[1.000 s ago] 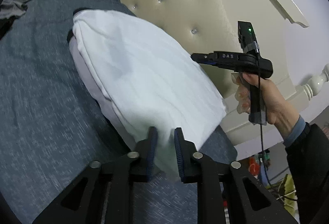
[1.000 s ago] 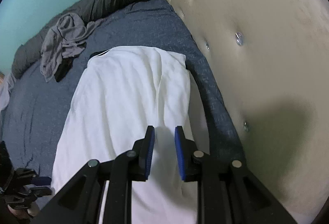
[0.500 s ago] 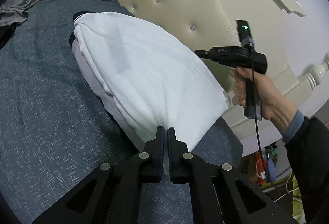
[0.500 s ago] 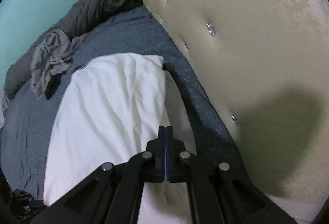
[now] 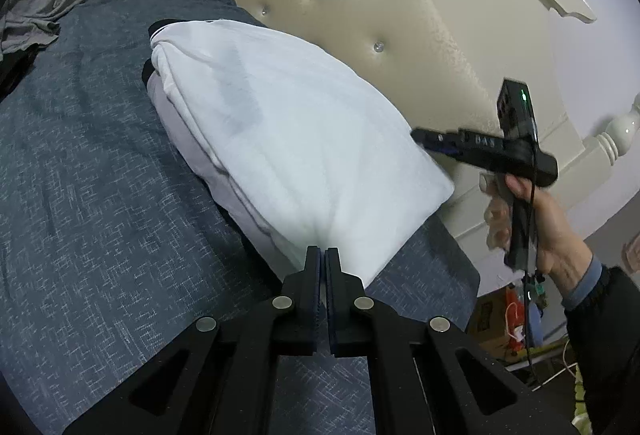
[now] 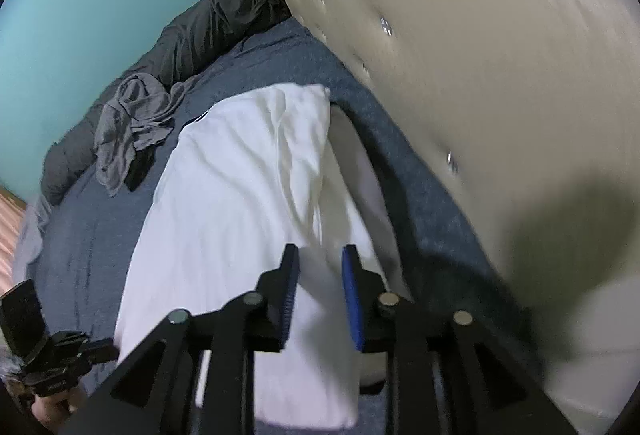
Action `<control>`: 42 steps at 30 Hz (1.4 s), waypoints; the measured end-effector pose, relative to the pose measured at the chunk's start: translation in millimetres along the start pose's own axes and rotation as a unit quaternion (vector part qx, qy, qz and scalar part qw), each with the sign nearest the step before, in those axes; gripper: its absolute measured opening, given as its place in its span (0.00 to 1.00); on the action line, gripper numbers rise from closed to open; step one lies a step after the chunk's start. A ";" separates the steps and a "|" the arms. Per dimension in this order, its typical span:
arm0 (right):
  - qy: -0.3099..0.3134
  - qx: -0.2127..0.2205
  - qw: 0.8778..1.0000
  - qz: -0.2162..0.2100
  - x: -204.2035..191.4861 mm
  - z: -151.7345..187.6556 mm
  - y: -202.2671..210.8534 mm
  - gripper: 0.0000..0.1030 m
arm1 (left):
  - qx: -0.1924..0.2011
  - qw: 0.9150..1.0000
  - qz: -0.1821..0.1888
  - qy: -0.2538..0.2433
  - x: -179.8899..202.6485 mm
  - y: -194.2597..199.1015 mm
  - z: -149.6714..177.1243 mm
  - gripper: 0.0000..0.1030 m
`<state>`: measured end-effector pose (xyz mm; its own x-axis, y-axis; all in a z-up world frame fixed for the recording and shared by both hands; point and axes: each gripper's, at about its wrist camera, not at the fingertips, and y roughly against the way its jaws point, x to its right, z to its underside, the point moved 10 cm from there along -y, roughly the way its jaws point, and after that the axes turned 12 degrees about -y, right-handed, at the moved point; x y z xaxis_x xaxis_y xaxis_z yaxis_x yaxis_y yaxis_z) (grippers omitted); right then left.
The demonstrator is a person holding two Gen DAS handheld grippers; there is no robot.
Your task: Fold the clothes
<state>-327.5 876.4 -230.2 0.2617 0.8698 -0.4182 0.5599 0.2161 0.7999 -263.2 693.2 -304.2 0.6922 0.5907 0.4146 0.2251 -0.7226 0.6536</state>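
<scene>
A folded white garment lies on the blue-grey bed cover, close to the padded headboard. My left gripper is shut on the garment's near edge, and creases fan out from the pinch. In the right wrist view the same white garment runs lengthwise under my right gripper, which stands open just above the cloth, with nothing clamped. A hand holds the right gripper over the garment's far corner. The left gripper shows at the lower left.
The cream tufted headboard runs right along the garment. A crumpled grey garment with a black item beside it and a dark duvet lie at the bed's far side. Boxes and cables sit on the floor past the bed's corner.
My right gripper, shut half a second ago, has opened and swung over the cloth. My left gripper closed on the garment's edge a second ago and stays shut.
</scene>
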 end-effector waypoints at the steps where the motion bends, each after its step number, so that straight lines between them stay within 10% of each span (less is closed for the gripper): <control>1: -0.001 -0.001 1.000 0.001 1.2 5.4 0.8 0.23 | 0.000 1.000 0.000 0.001 -0.1 0.9 -0.2 0.02; 16: -0.038 0.027 0.998 -0.049 18.6 55.8 29.7 0.16 | 0.001 0.999 0.019 0.030 12.3 2.0 7.7 0.02; 21: -0.038 0.033 0.998 -0.043 20.9 60.1 30.2 0.02 | -0.003 1.000 0.012 0.017 16.7 0.1 8.7 0.00; 42: -0.035 0.097 0.994 0.035 23.1 67.0 78.5 0.03 | 0.014 0.998 -0.061 -0.001 19.9 54.0 7.1 0.01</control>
<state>-224.8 883.8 -205.8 0.3547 0.8454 -0.3994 0.6781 0.0615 0.7324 -232.4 663.4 -265.2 0.6593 0.6748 0.3317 0.3270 -0.6546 0.6816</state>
